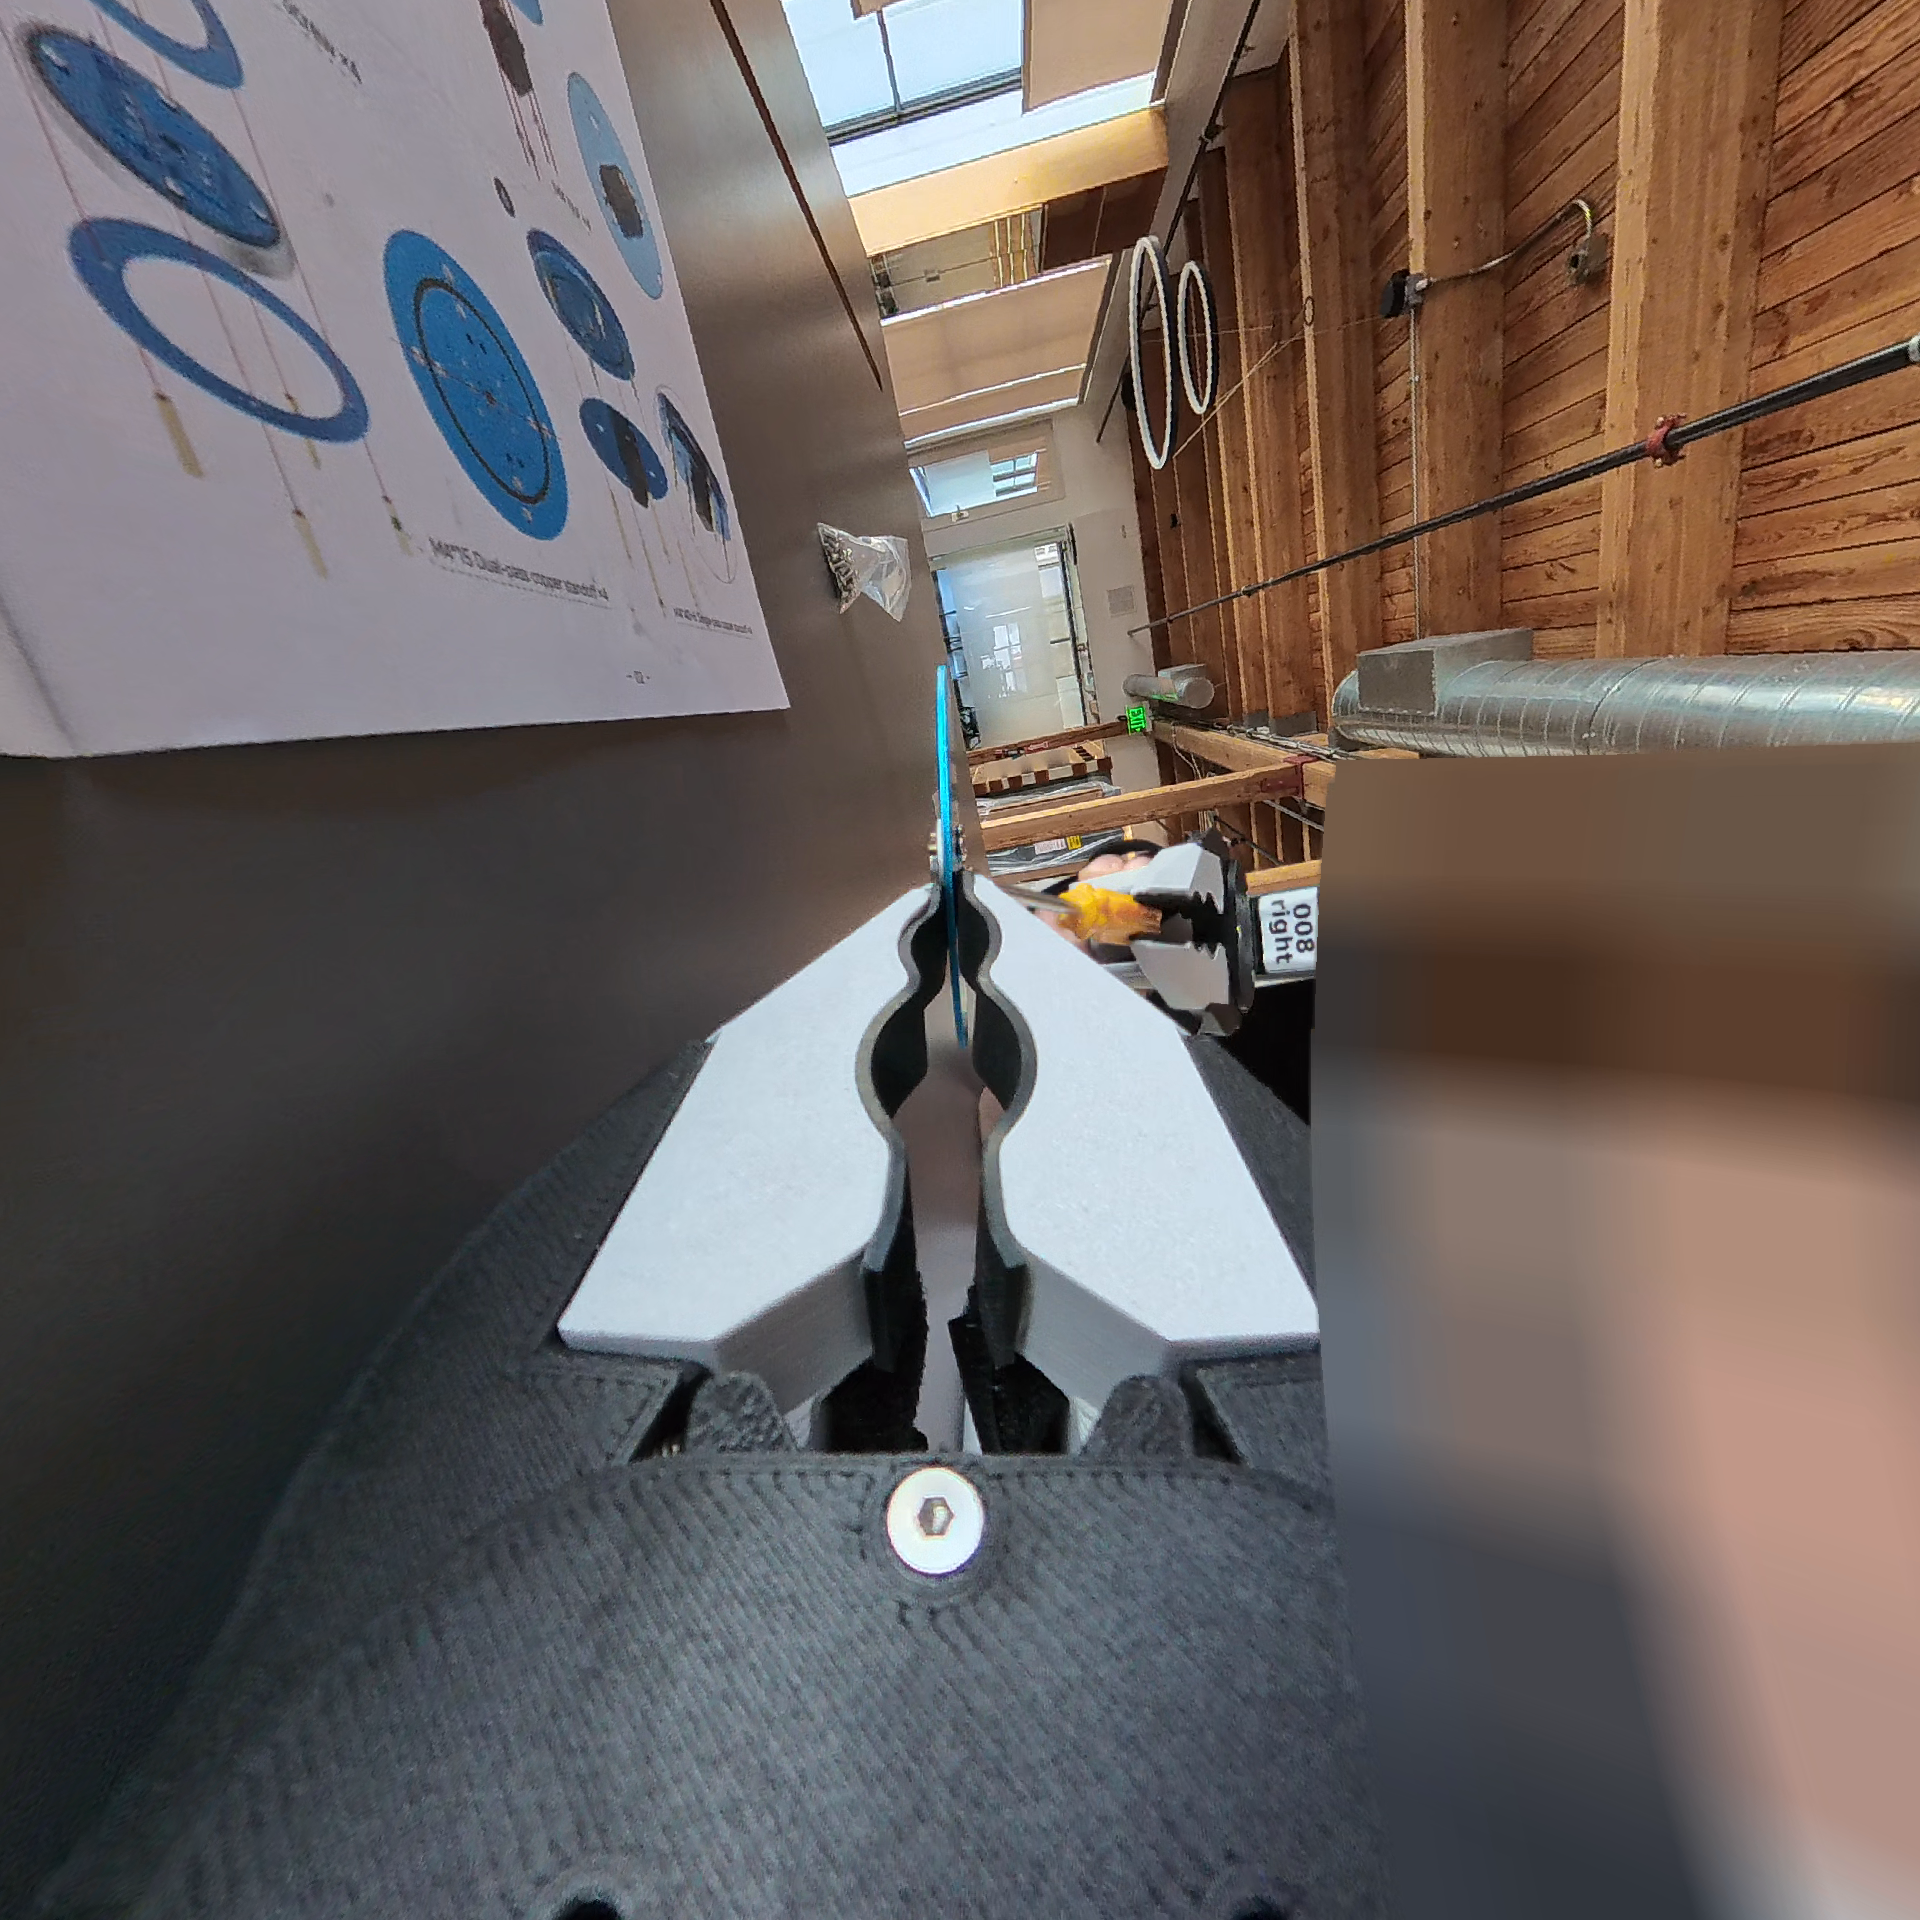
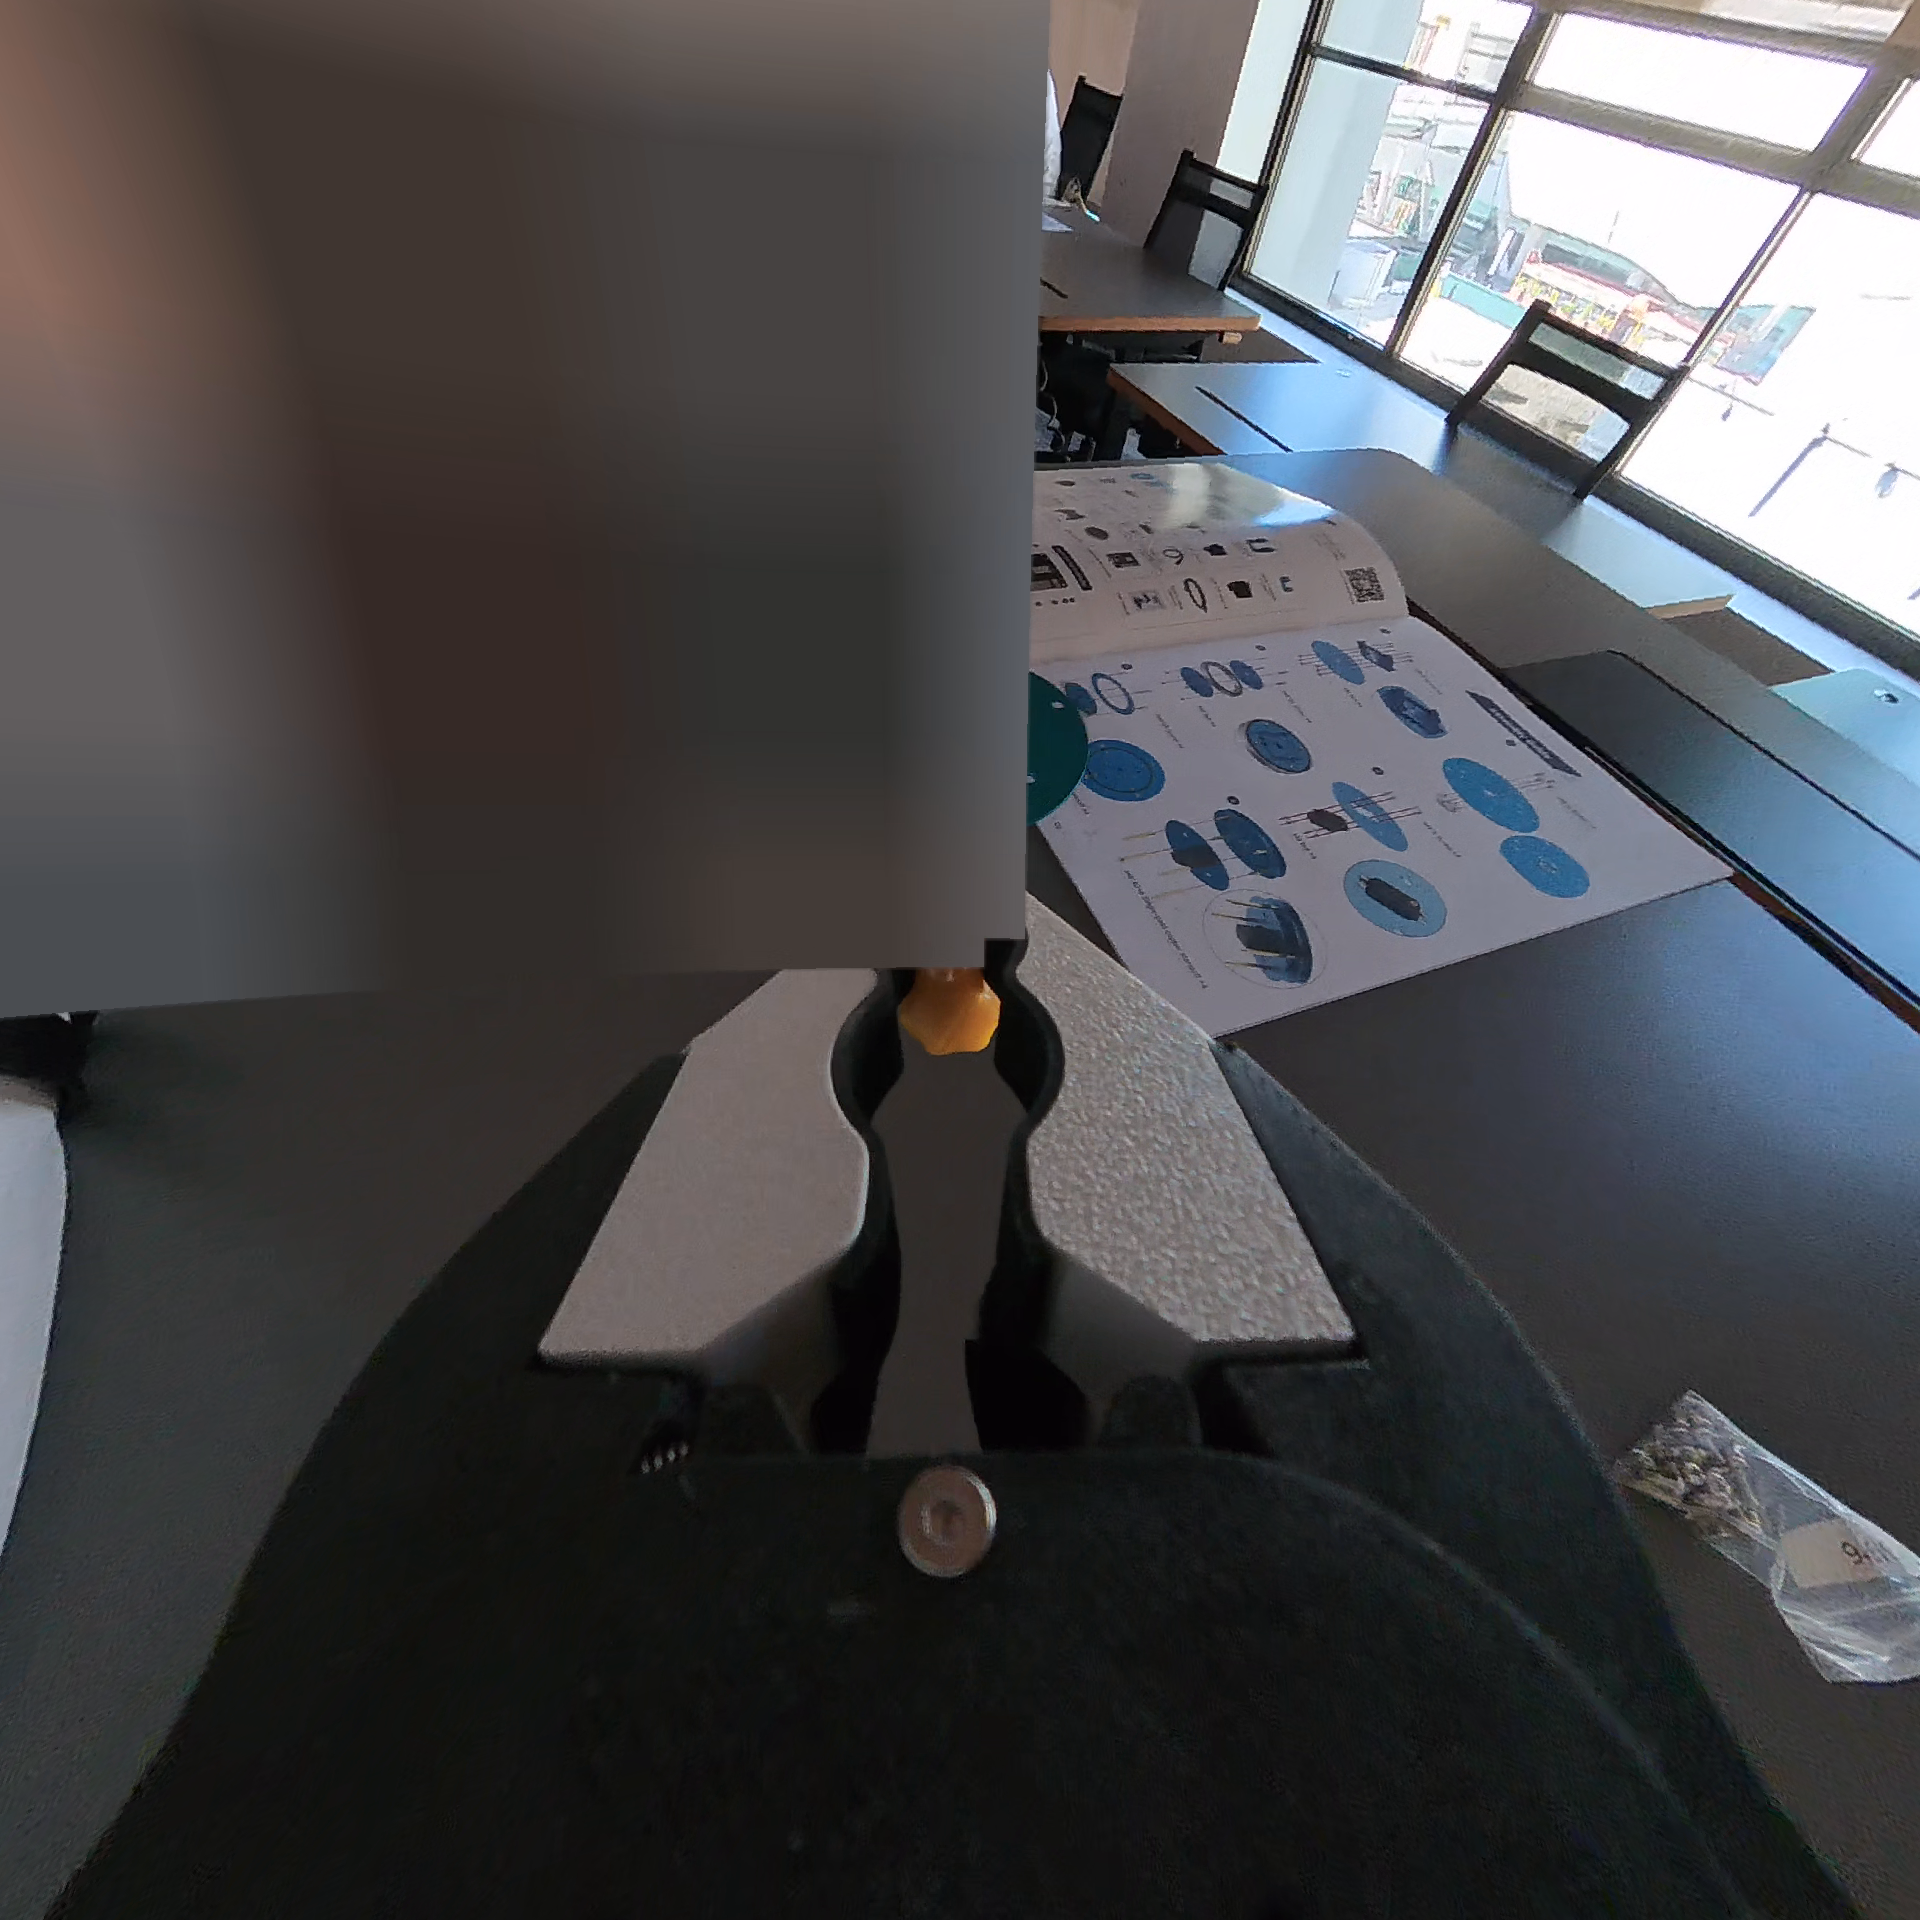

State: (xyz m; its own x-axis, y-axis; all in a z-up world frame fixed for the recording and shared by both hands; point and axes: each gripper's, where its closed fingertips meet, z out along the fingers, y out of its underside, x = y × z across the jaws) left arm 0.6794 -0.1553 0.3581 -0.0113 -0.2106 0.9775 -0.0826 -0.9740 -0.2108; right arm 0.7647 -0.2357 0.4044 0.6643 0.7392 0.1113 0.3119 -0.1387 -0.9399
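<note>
My left gripper (image 1: 951, 906) is shut on a thin blue disc (image 1: 943, 769), seen edge-on and sticking out past the fingertips. My right gripper (image 2: 945, 1000) is shut on the orange handle of a small screwdriver (image 2: 948, 1016). In the left wrist view the right gripper (image 1: 1164, 920) is close to the right of the disc, and the screwdriver (image 1: 1101, 912) points its metal tip at the disc's face near my left fingertips. In the right wrist view part of the disc (image 2: 1055, 764) shows teal beside a blurred patch.
An open instruction booklet (image 2: 1351, 810) with blue part drawings lies on the dark table (image 2: 1507, 1195); it also shows in the left wrist view (image 1: 364, 364). A clear bag of small screws (image 2: 1766, 1527) lies at the right. Other tables and chairs stand by the windows.
</note>
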